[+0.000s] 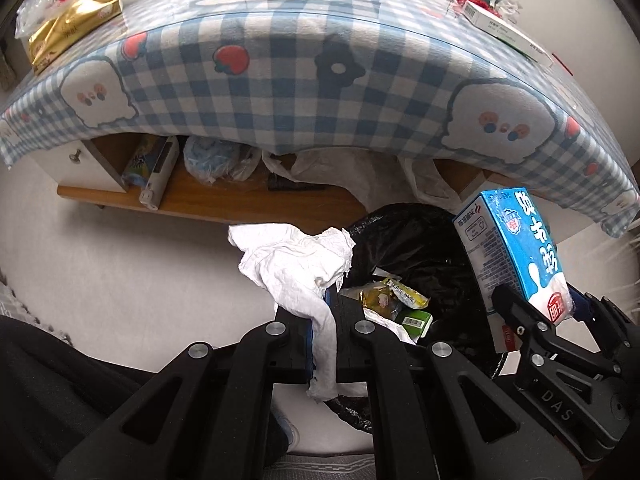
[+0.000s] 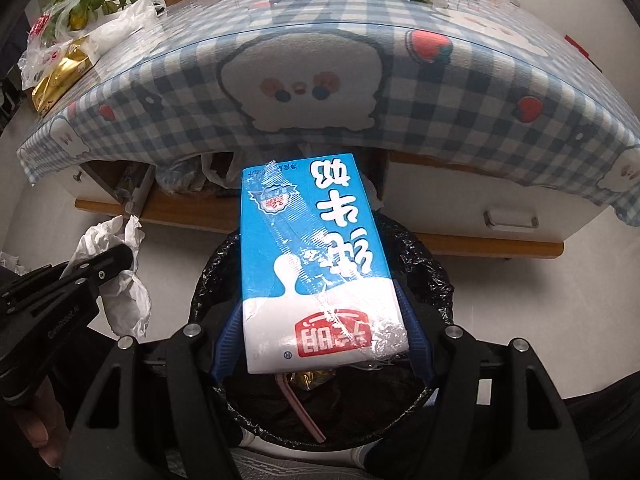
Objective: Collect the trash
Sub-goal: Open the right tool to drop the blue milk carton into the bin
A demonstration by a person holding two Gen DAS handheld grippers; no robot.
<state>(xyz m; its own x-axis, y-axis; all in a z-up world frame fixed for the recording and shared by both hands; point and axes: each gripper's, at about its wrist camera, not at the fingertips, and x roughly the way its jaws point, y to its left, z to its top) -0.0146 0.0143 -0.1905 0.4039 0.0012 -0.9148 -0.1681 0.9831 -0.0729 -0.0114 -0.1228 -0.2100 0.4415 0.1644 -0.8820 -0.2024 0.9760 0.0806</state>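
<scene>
In the lower centre of the left view, the left tongs (image 1: pixel 325 320) are pressed together on a crumpled white paper tissue (image 1: pixel 298 268), beside the round bin lined with a black plastic bag (image 1: pixel 420 248). The right tongs (image 2: pixel 320 344) pinch a blue-and-white rectangular milk carton (image 2: pixel 316 264) above that bin, below the checked-cloth desk (image 2: pixel 320 92).

Bin (image 2: pixel 432 280) mouth mostly open from above, trash only at bottom. Counter (image 1: pixel 304 92) cloth edge overhangs far side, low shelf (image 1: pixel 224 200) behind packed with bags. Floor (image 1: pixel 120 260) left of bin bare. Both grippers crowd rim, close together.
</scene>
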